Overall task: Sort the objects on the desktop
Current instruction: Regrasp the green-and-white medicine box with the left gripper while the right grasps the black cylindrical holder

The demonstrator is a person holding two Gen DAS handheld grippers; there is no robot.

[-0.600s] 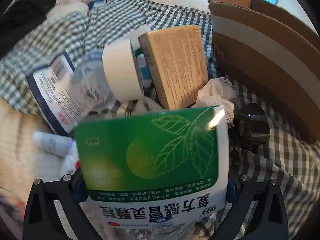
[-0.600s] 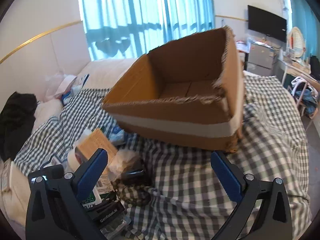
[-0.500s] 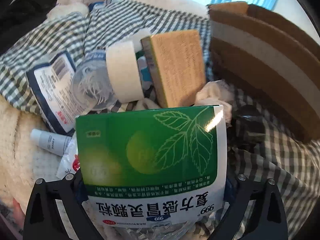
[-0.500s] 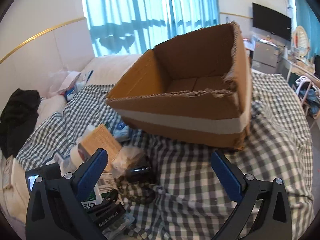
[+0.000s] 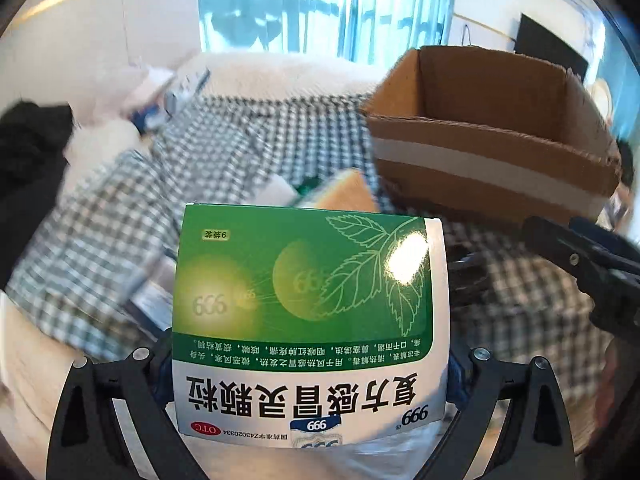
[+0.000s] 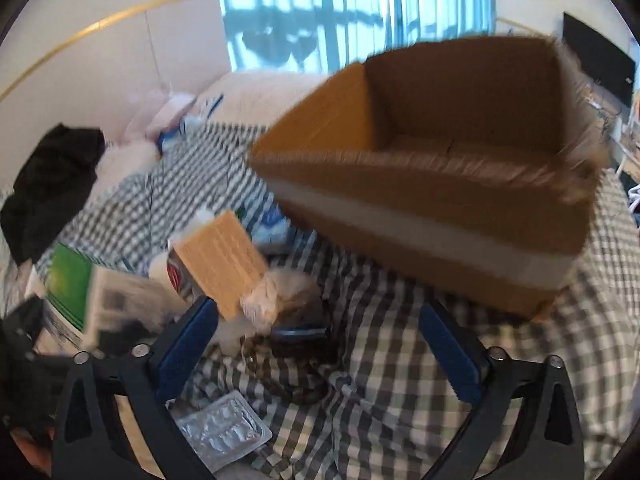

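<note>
The green-and-white medicine box [image 5: 308, 316], held between the fingers of the left tool [image 5: 310, 376], carries all the readable print, upside down from this view. Nearest the tool stands "999" beside the large characters "复方感冒灵颗粒", with a red "OTC" oval and "国药准字Z44020334" at the edge. Faint "999" marks sit on the green field, and "9袋装" at the far corner.

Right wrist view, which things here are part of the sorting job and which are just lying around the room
Part of the job:
green medicine box, held in the left gripper
cardboard box, open
tan box
blister pack
right gripper, open and empty

Just lying about:
black garment
checked bedspread
curtains
television
</note>
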